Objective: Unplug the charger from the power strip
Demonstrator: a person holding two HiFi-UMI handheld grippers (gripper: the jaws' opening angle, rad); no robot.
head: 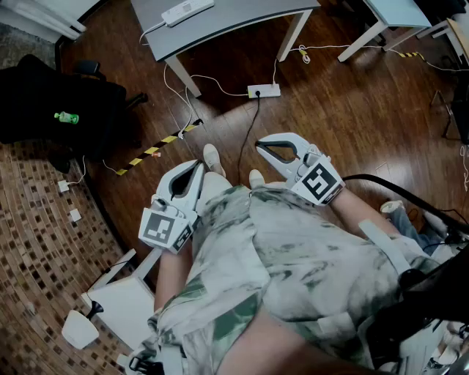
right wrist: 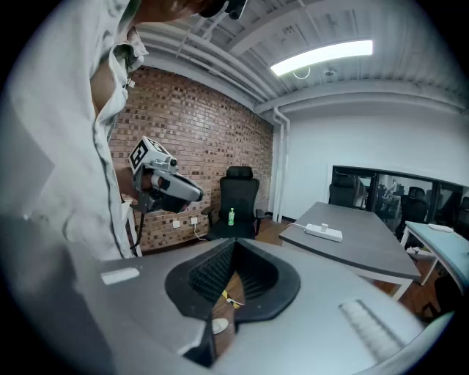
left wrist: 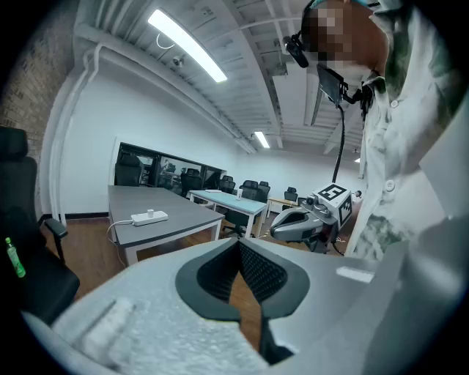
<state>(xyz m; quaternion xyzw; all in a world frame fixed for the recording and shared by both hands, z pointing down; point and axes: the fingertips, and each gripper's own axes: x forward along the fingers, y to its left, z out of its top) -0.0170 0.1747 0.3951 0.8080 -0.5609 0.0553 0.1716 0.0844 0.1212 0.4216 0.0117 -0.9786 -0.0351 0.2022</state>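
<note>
A white power strip [head: 187, 10] lies on the grey table [head: 234, 18] at the top of the head view, well ahead of both grippers. In the gripper views a small white charger [left wrist: 149, 213] [right wrist: 323, 228] stands plugged into this strip [left wrist: 149, 217] [right wrist: 324, 233]. My left gripper [head: 196, 167] [left wrist: 239, 243] is held in front of the person's body, jaws shut and nothing between them. My right gripper [head: 265, 146] [right wrist: 234, 243] hovers beside it, also shut and holding nothing. Both are far from the table.
A second power strip [head: 264, 91] with a black cable lies on the wooden floor under the table. A black office chair [head: 58, 102] carrying a green bottle [head: 66, 117] stands at the left. Yellow-black tape [head: 157, 149] crosses the floor. A white stool [head: 124, 300] is near my left.
</note>
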